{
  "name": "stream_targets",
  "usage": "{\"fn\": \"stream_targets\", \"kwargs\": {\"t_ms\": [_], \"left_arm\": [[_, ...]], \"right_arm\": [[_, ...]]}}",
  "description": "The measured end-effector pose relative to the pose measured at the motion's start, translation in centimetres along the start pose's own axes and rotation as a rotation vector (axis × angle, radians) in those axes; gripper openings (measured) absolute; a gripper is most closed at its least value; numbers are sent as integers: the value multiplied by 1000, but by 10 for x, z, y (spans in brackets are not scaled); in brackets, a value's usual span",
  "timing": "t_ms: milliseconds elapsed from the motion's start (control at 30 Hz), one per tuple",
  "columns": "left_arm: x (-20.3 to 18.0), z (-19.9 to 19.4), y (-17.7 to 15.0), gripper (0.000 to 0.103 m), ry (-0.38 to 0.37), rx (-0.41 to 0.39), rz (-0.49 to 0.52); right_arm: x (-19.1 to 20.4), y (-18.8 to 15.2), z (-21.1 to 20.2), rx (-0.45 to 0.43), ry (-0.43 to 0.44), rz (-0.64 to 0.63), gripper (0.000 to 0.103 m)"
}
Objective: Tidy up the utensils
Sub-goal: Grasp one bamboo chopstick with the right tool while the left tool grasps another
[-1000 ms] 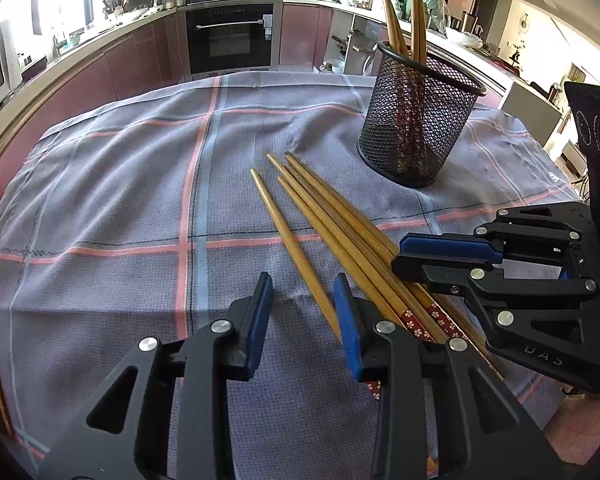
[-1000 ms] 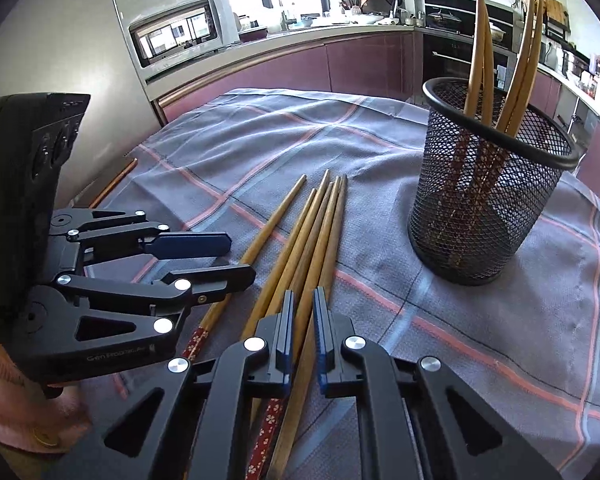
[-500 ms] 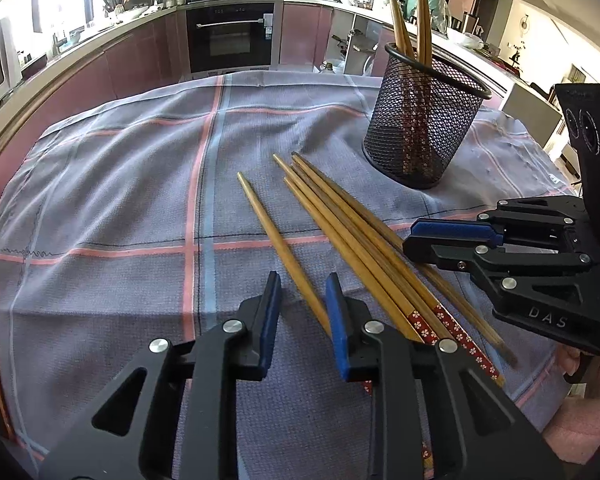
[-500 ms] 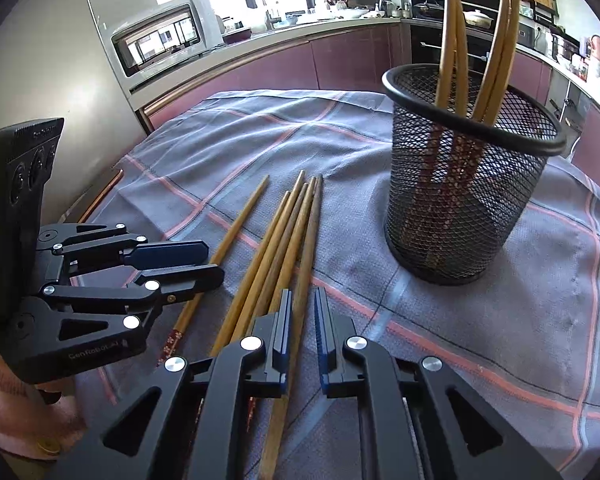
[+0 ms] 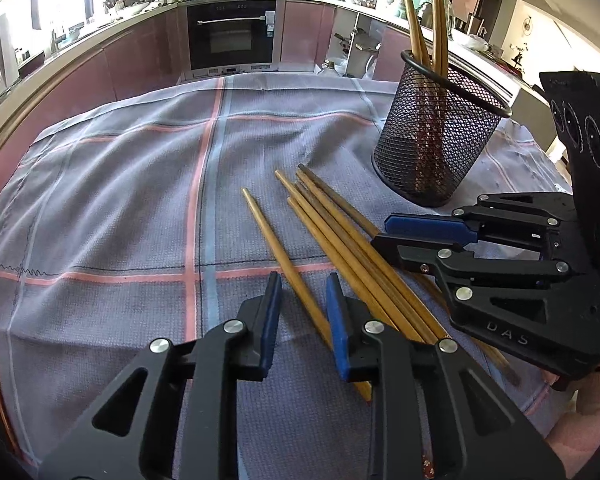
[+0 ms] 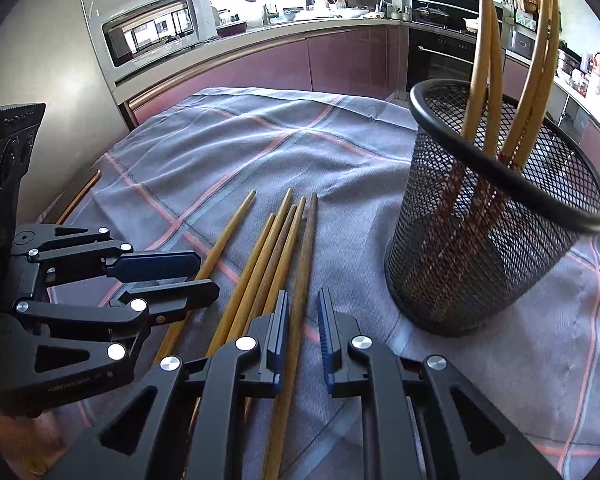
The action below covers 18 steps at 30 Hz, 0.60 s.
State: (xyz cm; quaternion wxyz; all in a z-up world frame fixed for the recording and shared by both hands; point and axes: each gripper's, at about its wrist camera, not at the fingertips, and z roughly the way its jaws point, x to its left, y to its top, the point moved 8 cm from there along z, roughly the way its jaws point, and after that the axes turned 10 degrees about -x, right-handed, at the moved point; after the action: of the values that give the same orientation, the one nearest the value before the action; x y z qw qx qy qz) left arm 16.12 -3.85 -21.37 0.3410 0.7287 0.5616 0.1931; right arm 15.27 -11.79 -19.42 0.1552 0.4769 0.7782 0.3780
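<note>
Lying fanned on the checked cloth, five chopsticks run near-to-far, tips aimed far-left. Left tool open, straddling the lone left stick; right tool open around the rightmost one. Mesh cup stands far right; broad bare cloth left.

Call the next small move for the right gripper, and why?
Probably close the right gripper: its jaws are open and straddle the rightmost loose chopstick on the cloth, with nothing gripped yet. The mesh cup stands upright close by, already holding chopsticks.
</note>
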Motion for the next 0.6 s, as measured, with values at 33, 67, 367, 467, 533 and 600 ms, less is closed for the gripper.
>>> {"fn": "stream_targets", "kwargs": {"t_ms": [33,67,367,467,533,600], "left_arm": [[-1,1,1,24,2,0,4],[-1,2,2,23,4,0,5],[3,4,3,13,35,-8,-38],[4,3,3,10,36,-9,-61],[5,2,3,8,38,-10,-69],[5,0,2,8,39,-12,-71]], "right_arm": [[0,1,1,-1,1,-1,13],[-1,1,2,-3,3,4,13],[-7,1,-1,-15,21,48,6],[-8,2,-7,-26,26,56,5],[-9,3,-11,-37,33,61,5],[-10,4,-17,-48,35,60,5]]}}
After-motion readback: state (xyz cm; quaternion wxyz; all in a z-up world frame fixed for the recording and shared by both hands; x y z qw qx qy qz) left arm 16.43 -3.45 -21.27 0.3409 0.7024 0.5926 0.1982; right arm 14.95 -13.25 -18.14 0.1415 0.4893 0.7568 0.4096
